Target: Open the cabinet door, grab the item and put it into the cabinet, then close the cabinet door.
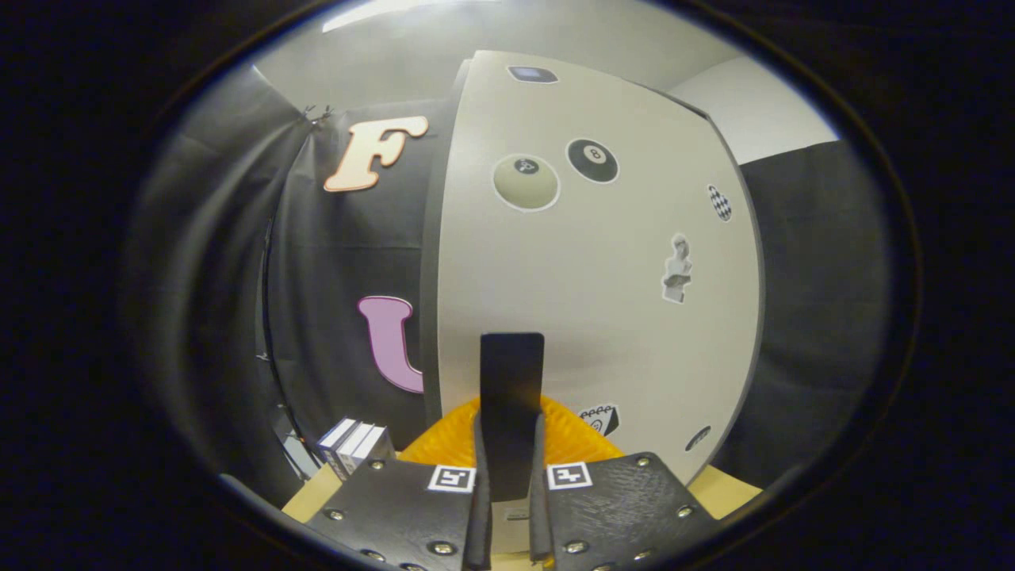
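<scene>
The gripper (pixel 511 484) is nearly closed, both fingers pressing a dark flat item (pixel 511 396) that stands upright before the cabinet door (pixel 603 317).

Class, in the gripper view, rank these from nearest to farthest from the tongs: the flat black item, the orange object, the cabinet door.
1. Flat black item: clamped between the tongs.
2. Orange object: just ahead, behind the item.
3. Cabinet door: beyond both, with stickers on it.
</scene>
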`<move>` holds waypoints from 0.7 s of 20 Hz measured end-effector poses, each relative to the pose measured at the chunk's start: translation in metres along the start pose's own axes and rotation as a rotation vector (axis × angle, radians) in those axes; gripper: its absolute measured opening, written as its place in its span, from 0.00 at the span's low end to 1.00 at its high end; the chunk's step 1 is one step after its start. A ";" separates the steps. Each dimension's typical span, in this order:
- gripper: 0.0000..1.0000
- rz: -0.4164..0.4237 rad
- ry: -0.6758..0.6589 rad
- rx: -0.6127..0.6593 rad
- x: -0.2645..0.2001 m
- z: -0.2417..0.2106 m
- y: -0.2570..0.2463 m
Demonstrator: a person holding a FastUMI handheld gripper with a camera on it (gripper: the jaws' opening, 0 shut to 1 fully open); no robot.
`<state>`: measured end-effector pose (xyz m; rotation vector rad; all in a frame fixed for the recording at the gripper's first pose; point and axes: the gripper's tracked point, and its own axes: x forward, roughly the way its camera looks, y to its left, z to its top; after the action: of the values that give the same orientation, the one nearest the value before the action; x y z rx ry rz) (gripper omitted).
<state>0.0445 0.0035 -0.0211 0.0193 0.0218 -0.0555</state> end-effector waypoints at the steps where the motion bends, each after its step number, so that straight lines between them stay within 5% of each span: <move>1: 0.19 0.000 0.000 -0.001 -0.004 -0.001 -0.001; 14: 0.18 0.004 0.001 0.003 -0.065 0.002 -0.036</move>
<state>-0.0226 -0.0287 -0.0187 0.0223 0.0226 -0.0520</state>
